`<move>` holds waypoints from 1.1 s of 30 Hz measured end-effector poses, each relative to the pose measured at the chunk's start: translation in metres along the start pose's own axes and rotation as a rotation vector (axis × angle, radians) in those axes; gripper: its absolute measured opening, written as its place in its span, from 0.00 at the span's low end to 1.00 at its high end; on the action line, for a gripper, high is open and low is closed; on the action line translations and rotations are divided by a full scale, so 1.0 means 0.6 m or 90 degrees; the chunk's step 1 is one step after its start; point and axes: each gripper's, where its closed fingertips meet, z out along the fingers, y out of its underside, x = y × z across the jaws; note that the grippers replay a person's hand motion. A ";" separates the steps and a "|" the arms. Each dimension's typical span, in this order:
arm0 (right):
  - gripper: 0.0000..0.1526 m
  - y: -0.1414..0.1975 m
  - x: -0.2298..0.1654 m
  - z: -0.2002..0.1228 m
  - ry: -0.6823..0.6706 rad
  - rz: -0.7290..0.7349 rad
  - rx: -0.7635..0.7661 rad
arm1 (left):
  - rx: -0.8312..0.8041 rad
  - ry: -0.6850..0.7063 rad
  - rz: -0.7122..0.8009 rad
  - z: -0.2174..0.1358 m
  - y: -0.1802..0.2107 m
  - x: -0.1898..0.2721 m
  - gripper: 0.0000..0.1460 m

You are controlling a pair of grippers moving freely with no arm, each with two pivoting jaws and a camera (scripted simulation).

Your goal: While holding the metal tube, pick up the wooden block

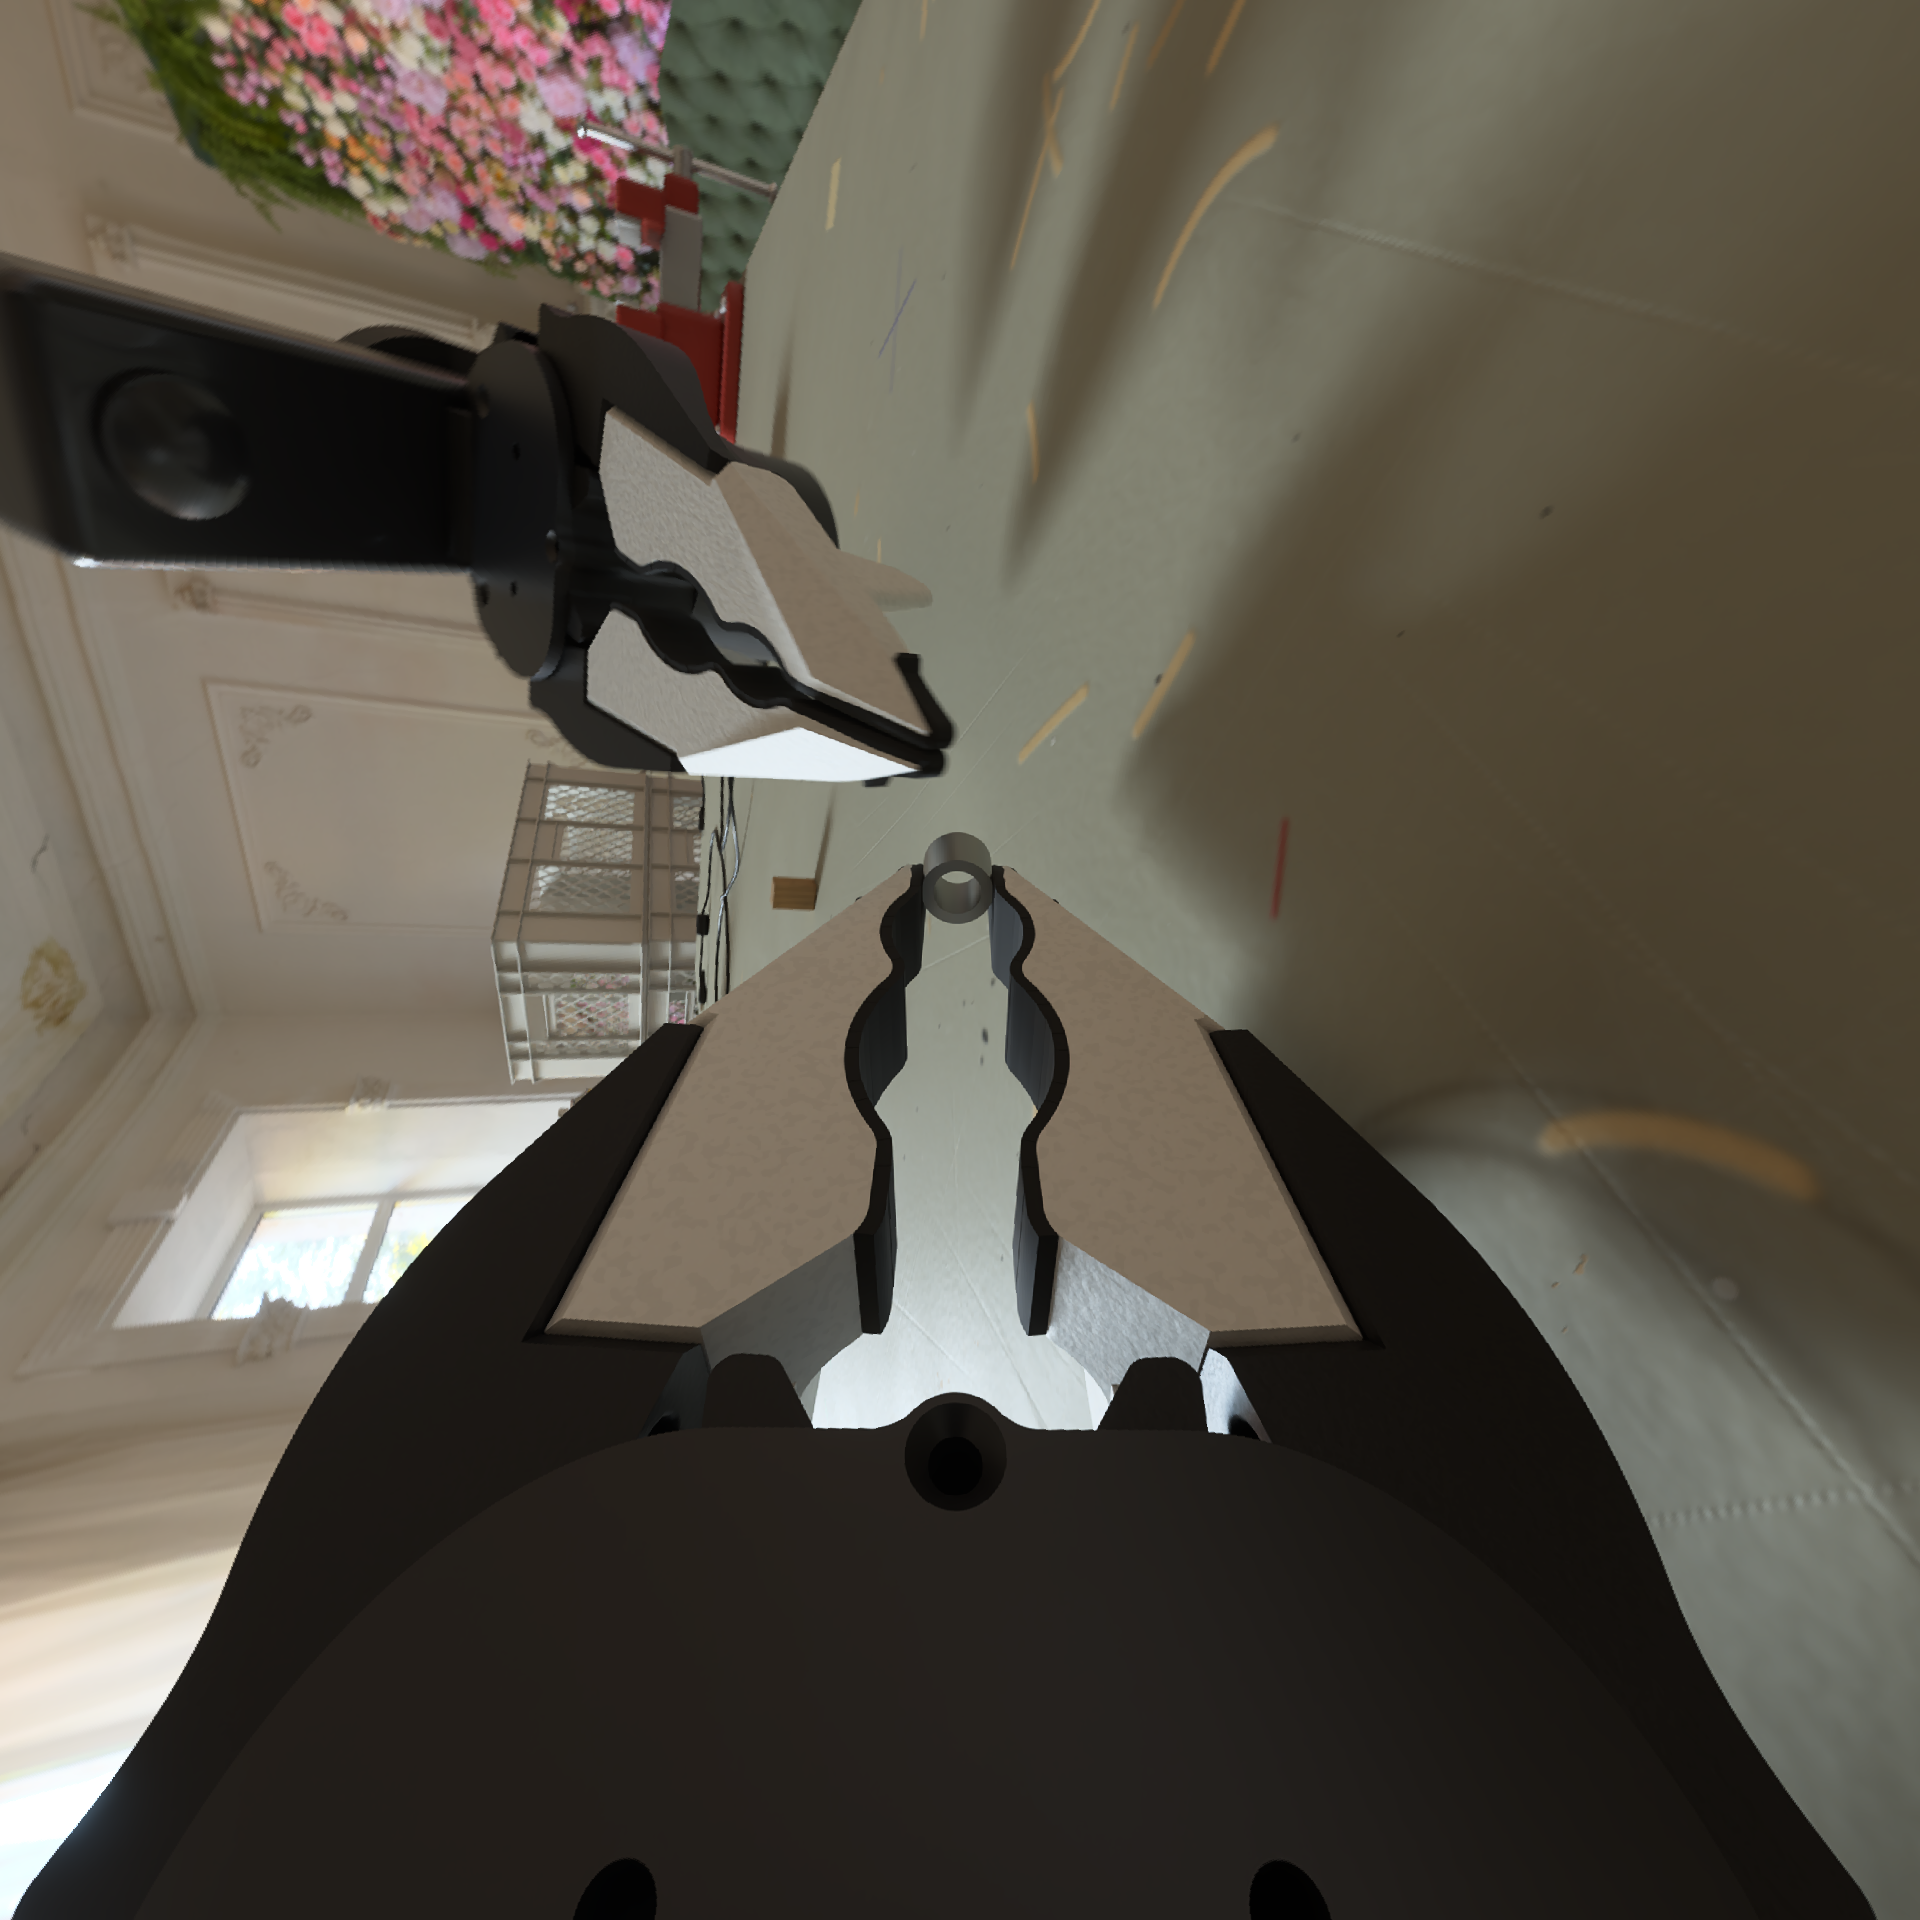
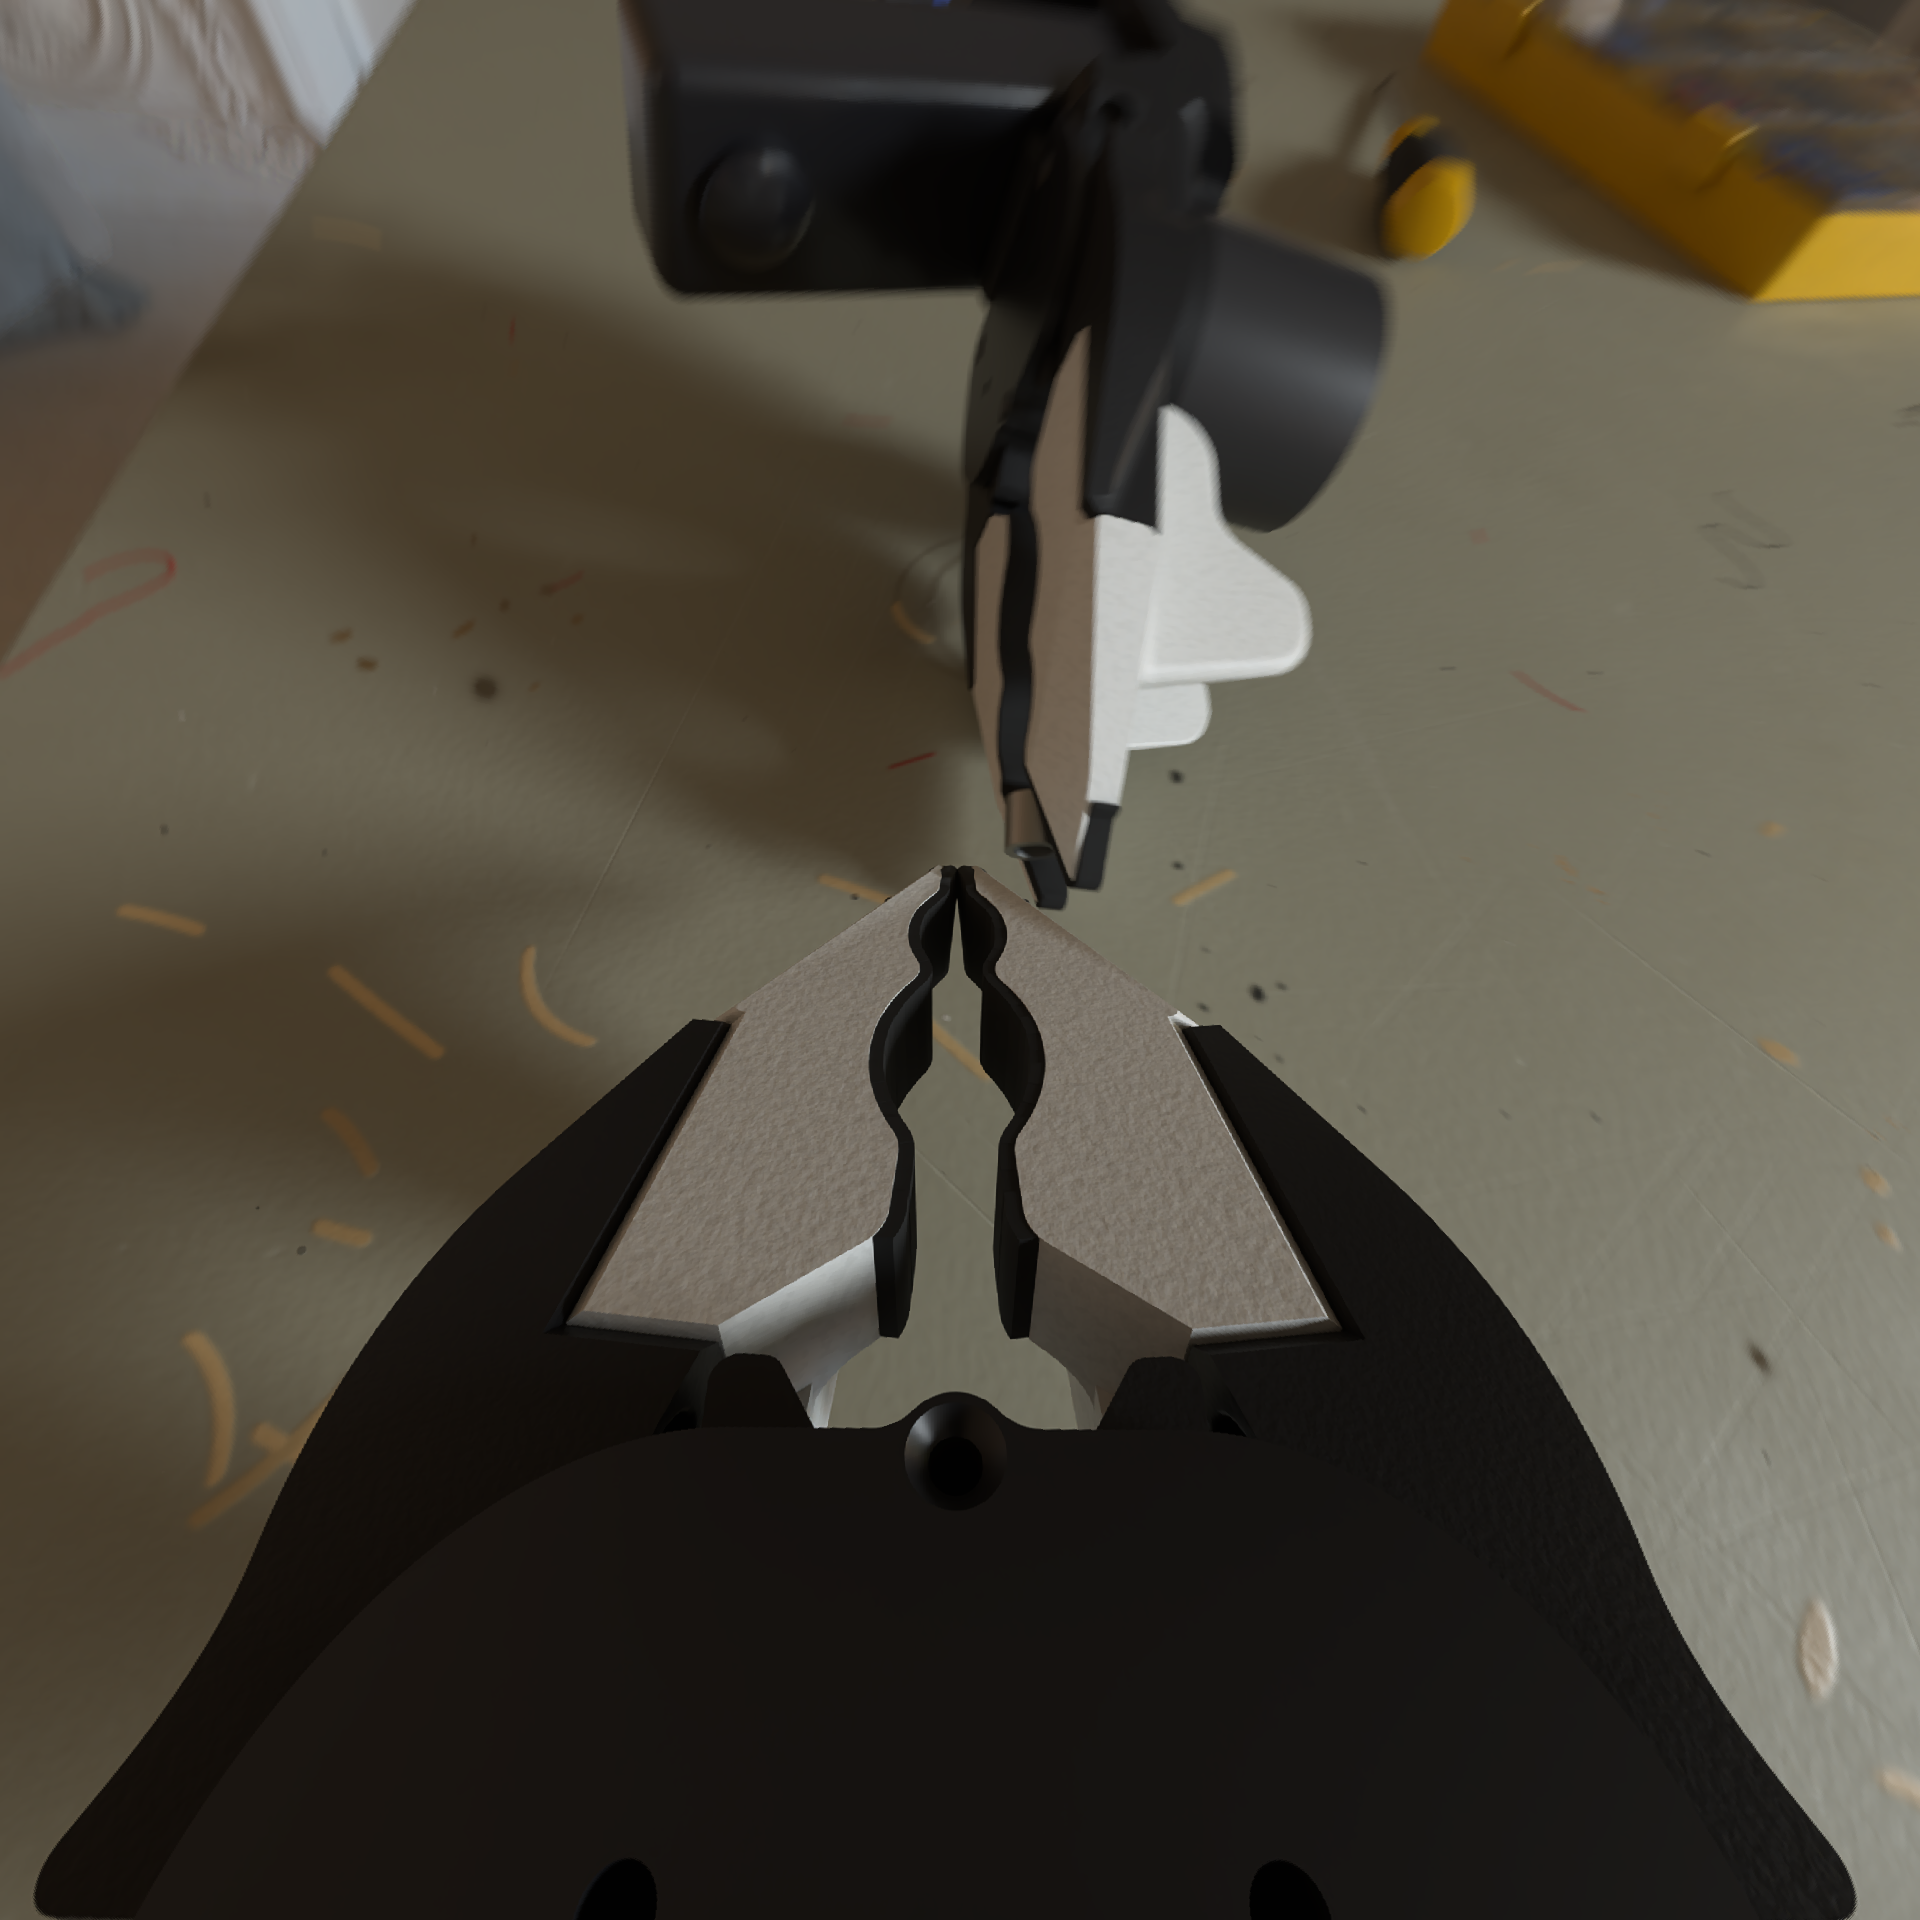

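Note:
My left gripper [image 1: 958, 883] is shut on a short grey metal tube [image 1: 958, 886], pinched at the very fingertips with its open end facing the camera. The right wrist view shows the left gripper [image 2: 1060, 873] from the side with the tube [image 2: 1023, 823] in its tips, above the table. My right gripper [image 2: 958, 871] is shut and empty, its tips just left of the tube. It also shows in the left wrist view [image 1: 928, 753], close above the tube. A small wooden block [image 1: 795, 891] lies far off near the table's edge, left of the tube.
The grey-green table [image 1: 1351, 520] is strewn with wood shavings. A white mesh crate [image 1: 597, 935] and a red clamp [image 1: 675, 270] stand beyond its edge. A yellow box [image 2: 1662, 166] and a yellow-black tool [image 2: 1429, 192] lie at the far right.

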 end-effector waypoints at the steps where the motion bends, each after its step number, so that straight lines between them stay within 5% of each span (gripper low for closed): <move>1: 0.00 -0.004 0.009 -0.013 0.015 0.017 0.032 | -0.004 -0.006 -0.005 -0.002 0.003 -0.004 0.08; 5: 0.06 0.000 0.037 -0.060 0.096 0.036 0.068 | -0.018 -0.011 -0.015 -0.002 0.013 -0.008 0.08; 13: 0.13 0.016 0.053 -0.068 0.134 0.038 0.045 | -0.041 -0.040 -0.042 -0.004 0.026 -0.024 0.08; 19: 0.21 0.025 0.110 -0.120 0.291 0.054 0.047 | -0.064 -0.072 -0.027 -0.006 0.036 -0.037 0.08; 24: 0.24 0.099 0.189 -0.228 0.559 0.282 -0.004 | -0.068 -0.079 -0.035 -0.007 0.040 -0.041 0.08; 27: 0.26 0.145 0.203 -0.246 0.609 0.442 -0.060 | -0.064 -0.078 -0.035 -0.007 0.037 -0.042 0.08; 33: 0.30 0.202 0.218 -0.254 0.659 0.562 -0.206 | -0.061 -0.077 -0.030 -0.010 0.033 -0.041 0.08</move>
